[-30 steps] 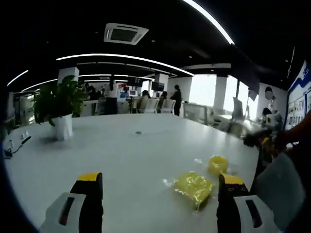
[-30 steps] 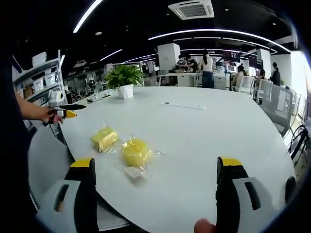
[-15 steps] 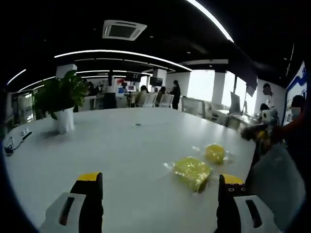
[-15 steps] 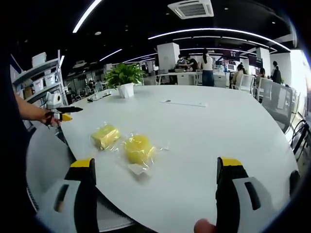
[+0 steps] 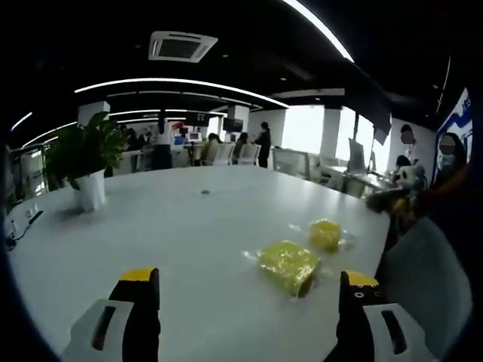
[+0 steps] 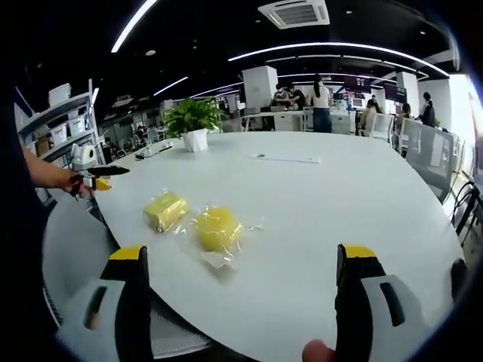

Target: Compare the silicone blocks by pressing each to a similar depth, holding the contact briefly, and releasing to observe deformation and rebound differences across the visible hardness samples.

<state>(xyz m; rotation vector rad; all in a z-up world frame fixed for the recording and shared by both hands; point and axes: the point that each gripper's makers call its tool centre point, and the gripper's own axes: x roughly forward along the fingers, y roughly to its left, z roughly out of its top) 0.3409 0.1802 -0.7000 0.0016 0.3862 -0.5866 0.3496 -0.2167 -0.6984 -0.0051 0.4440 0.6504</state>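
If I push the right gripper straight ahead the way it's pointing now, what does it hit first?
Probably bare white table. The right gripper is open, and both bagged yellow blocks, the nearer and the farther, lie left of its centre line. The nearer one's bag might brush the left jaw; depth is unclear.

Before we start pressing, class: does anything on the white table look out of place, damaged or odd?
Nothing is spilled or damaged. One oddity: both yellow silicone blocks lie in crinkled clear plastic wrappers on the white table, so a press would go through film. The potted plant stands upright. Both grippers hover open.
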